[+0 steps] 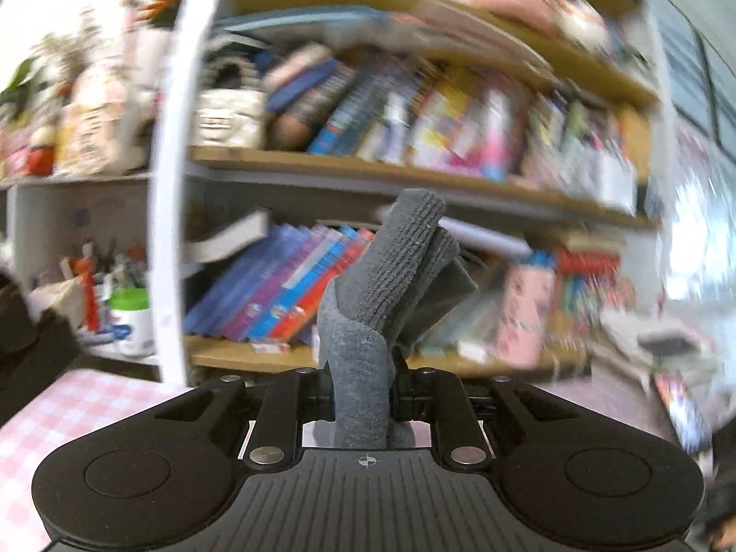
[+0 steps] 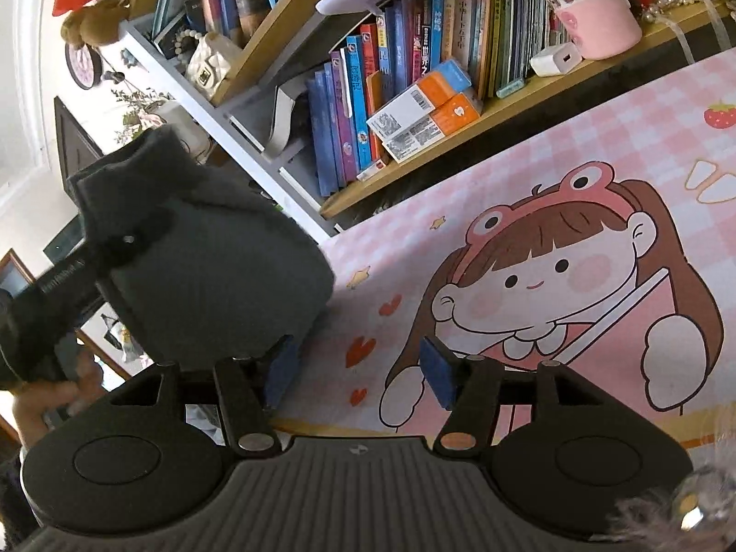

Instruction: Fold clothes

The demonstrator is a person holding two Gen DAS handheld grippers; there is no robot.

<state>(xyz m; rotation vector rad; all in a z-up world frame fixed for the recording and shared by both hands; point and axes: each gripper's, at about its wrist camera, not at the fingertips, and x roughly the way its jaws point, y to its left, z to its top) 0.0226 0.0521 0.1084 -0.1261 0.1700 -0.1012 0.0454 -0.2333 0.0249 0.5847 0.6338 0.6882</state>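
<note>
While the left gripper (image 1: 362, 402) is clenched on a grey sock (image 1: 382, 285), the sock stands bunched up at centre frame in the left view, w/ blurred bookshelf (image 1: 414, 170) behind. In the right view the sock sits mid-left, held up off the pink mat (image 2: 529, 211), a hand (image 2: 41, 405) at lower left. Right gripper (image 2: 363, 372) is released, blue pads (image 2: 437, 372) apart, nothing btwn them, over the mat.

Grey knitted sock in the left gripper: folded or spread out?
Folded. The grey knitted sock stands doubled over in layers between the left gripper, and the right wrist view shows it as a compact bundle.
</note>
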